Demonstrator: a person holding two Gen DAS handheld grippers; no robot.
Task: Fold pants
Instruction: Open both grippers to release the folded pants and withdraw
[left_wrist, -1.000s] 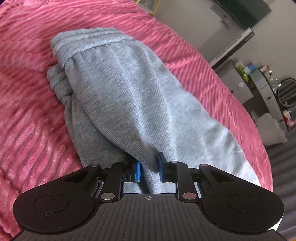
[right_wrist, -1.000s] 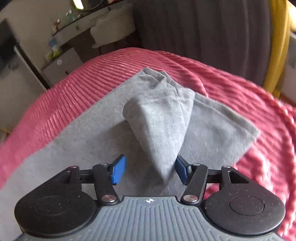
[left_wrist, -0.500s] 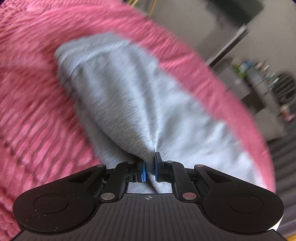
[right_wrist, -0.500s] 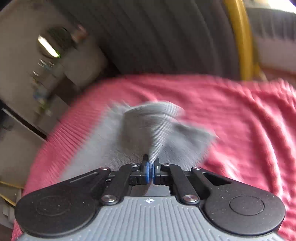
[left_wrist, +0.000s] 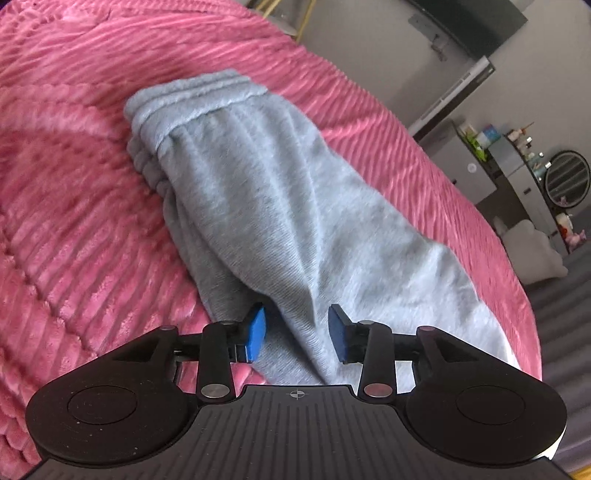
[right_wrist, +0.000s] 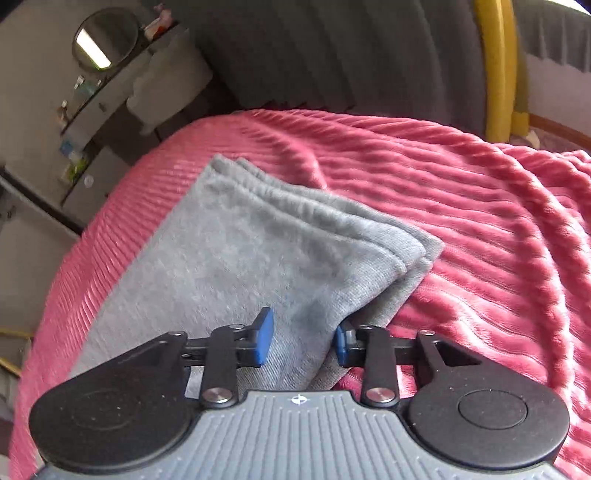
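The pants (left_wrist: 258, 206) look folded once lengthwise, leg on leg, and lie flat on the pink blanket (left_wrist: 74, 221). By my reading the crosswise folds are not yet done.

The left claw (left_wrist: 297, 332) stands open. Its jaws have just been opening, and a loose ridge of grey cloth runs between the pads without being pinched. The waistband (left_wrist: 192, 99) lies well ahead of it.

The right claw (right_wrist: 303, 341) also shows its pads apart, straddling the leg end. The stacked cuffs (right_wrist: 332, 210) lie just ahead of it, their edges slightly staggered.

The cloth is soft grey fleece, lightly creased.
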